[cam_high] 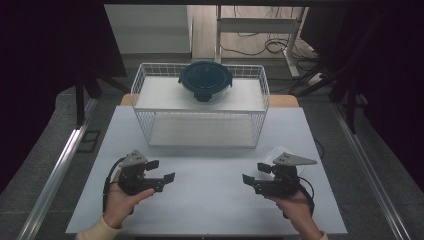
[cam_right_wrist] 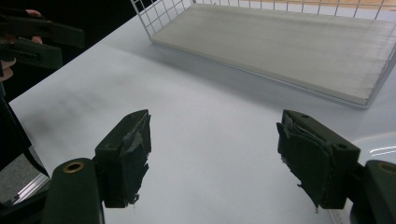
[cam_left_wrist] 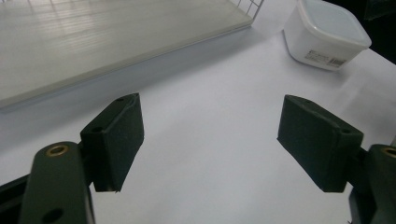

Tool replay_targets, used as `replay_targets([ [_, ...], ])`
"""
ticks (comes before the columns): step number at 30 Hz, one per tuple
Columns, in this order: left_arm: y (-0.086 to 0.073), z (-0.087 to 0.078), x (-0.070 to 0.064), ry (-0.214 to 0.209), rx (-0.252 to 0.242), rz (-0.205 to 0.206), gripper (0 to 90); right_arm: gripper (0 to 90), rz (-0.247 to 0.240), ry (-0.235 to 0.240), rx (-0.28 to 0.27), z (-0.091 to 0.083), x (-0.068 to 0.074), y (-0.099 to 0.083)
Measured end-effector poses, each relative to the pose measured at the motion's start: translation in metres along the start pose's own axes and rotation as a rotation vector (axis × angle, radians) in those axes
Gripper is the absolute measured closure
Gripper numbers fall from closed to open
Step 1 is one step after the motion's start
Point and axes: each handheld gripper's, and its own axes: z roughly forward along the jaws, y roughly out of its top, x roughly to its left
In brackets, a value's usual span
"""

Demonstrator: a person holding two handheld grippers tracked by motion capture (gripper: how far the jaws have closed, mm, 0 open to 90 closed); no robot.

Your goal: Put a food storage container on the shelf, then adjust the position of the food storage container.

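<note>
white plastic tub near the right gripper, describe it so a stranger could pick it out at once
Start at the white wire rack at the table's far side, then come forward to its right front corner. The white plastic tub sits there beside the right gripper. Unlike the round dark-lidded container on the rack, it is squarish, pale and translucent.

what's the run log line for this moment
left gripper: open, empty | right gripper: open, empty | white tub: on table by right gripper | lidded bowl: on rack top shelf

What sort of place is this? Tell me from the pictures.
Probably a lab or recording workspace, not a home: a white table with a wire rack staged on it, dark curtains on both sides, and loose cables on the floor behind.
</note>
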Motion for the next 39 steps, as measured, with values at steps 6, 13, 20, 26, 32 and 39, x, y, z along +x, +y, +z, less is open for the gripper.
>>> replay_targets([
  [6,0.002,0.001,-0.004,0.012,0.007,0.023,21.8,26.3,0.033,-0.015,0.005,-0.005,-0.008,0.002],
  [13,0.0,0.005,0.0,0.008,0.026,0.009,21.5,29.1,0.073,-0.022,-0.003,-0.017,-0.021,0.004],
  [20,-0.003,0.004,0.002,0.016,0.032,-0.001,21.6,36.3,0.107,-0.025,-0.017,-0.036,-0.038,0.012],
  [26,-0.005,0.01,0.006,0.019,0.05,-0.008,21.5,42.4,0.107,-0.102,-0.029,-0.056,-0.059,0.014],
  [32,-0.006,0.011,0.009,0.018,0.056,-0.02,21.6,48.2,0.13,-0.171,-0.014,-0.062,-0.081,0.008],
  [39,-0.008,0.011,0.011,0.026,0.058,-0.028,21.6,68.1,0.135,-0.247,0.024,-0.064,-0.114,0.007],
])
